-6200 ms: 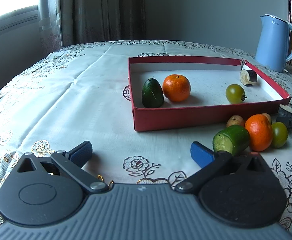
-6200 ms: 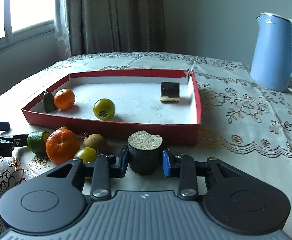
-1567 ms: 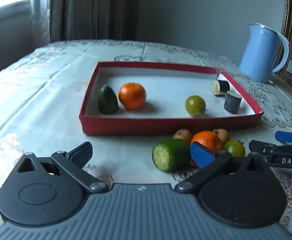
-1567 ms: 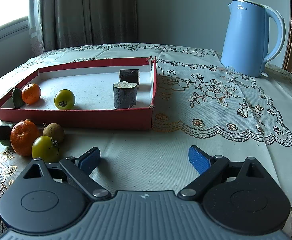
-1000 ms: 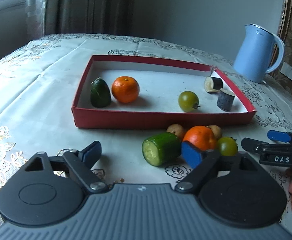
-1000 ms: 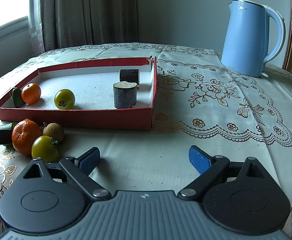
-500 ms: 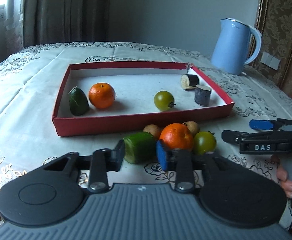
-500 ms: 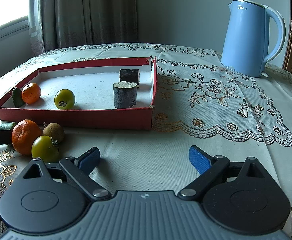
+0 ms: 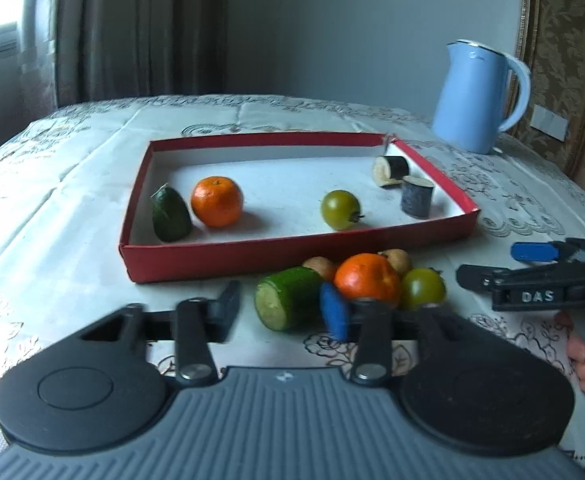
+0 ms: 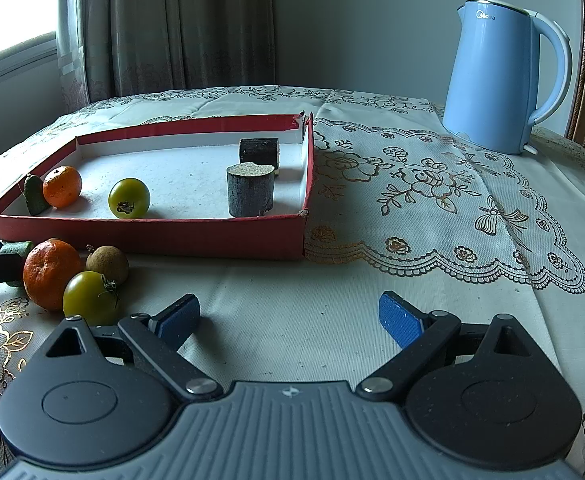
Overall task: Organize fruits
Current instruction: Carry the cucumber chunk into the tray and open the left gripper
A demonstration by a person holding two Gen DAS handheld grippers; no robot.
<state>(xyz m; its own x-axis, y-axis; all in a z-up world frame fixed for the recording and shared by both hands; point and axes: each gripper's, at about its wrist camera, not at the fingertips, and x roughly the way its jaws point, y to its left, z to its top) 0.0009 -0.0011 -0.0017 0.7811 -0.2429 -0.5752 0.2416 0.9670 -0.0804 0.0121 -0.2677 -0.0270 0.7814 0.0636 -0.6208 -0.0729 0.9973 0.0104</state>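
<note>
Left gripper (image 9: 282, 312) straddles the cucumber (image 9: 288, 298) outside the tray (image 9: 292, 258), jaws just reopening, pads off it. Right gripper (image 10: 288, 322) spread, empty. Risk: closing off-centre rolls the cucumber into the touching orange (image 9: 366, 280), scattering the pile.

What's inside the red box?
Inside the red box are a dark green piece, an orange, a green tomato and two dark cut chunks. Its near wall hides a strip of floor.
</note>
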